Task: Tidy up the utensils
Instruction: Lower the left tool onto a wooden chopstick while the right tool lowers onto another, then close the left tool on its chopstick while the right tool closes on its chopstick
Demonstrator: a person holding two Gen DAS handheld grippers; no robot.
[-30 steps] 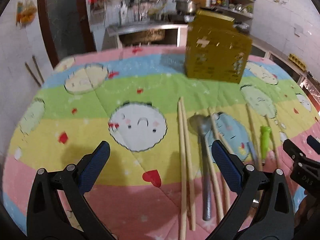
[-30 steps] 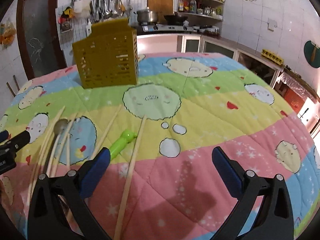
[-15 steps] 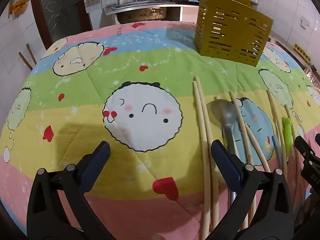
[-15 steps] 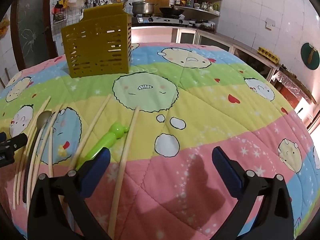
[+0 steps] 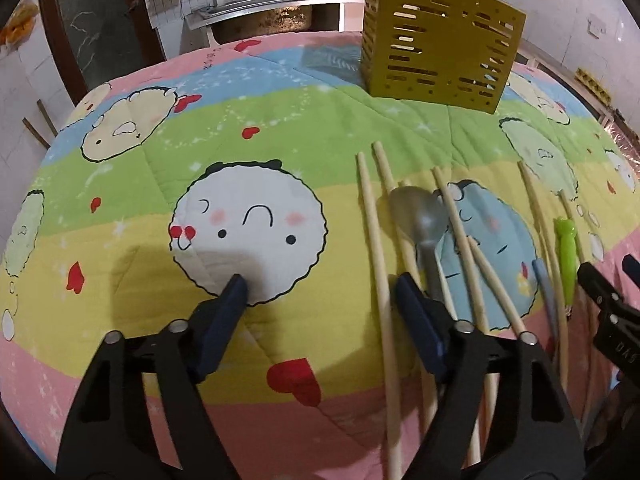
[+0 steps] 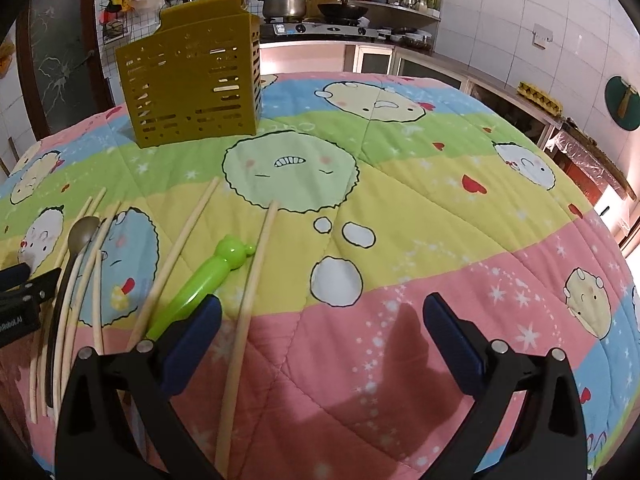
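Both claws hang low over the near edge of the quilt-covered table [image 6: 420,184], and neither grips anything; the left gripper [image 5: 320,300] has its jaws spread, one blue pad over the white cartoon face, the other just beside the leftmost chopstick [image 5: 380,280] and close to the handle of the metal spoon [image 5: 420,220]; the right gripper [image 6: 320,320] is released too, wide apart, its left pad near the tail of the green utensil handle [image 6: 208,276] and a lone chopstick [image 6: 248,292] running between the pads toward the near edge.

The utensils lie scattered along the near side of the table; wooden chopsticks fan out on both sides of the spoon, some crossing over the blue cartoon patch; the green piece lies farther toward the right-hand gripper, with a pale blue strip [image 5: 546,292] just beside it; what that strip is I cannot tell.

The yellow slotted utensil holder [image 6: 192,84] stands upright toward the far edge, well apart from the loose pieces; whether anything is inside cannot be told from here.
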